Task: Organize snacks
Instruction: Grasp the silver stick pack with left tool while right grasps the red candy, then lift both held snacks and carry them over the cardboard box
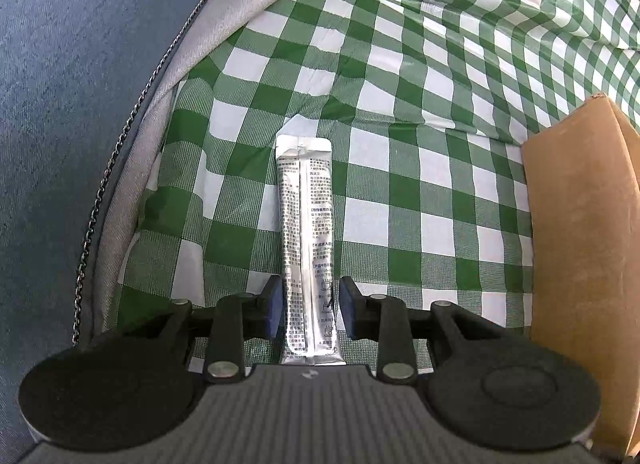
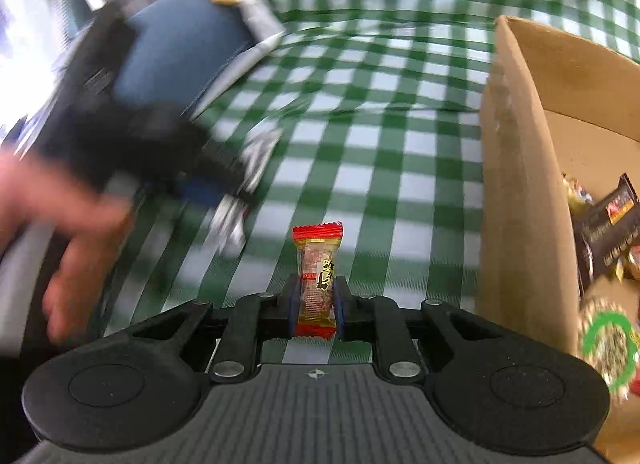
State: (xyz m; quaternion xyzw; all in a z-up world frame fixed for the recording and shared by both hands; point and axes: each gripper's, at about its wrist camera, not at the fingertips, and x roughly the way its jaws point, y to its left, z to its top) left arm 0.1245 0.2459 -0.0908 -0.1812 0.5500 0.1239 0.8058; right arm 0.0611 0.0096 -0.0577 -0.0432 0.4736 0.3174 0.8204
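My left gripper [image 1: 311,296] is shut on a long silver stick sachet [image 1: 306,223] with black print, held above the green checked cloth [image 1: 400,143]. My right gripper [image 2: 317,296] is shut on a small red and gold wrapped snack [image 2: 318,276], also above the cloth. The cardboard box [image 2: 520,191] stands to the right of the right gripper, and its side shows at the right of the left wrist view [image 1: 580,244]. Inside it lie a dark snack bar [image 2: 608,232] and other wrapped snacks. The left gripper with the sachet appears blurred in the right wrist view [image 2: 224,179].
The person's hand [image 2: 60,232] holds the left gripper at the left of the right wrist view. A blue fabric seat [image 1: 72,103] with a grey edge and a chain borders the cloth on the left.
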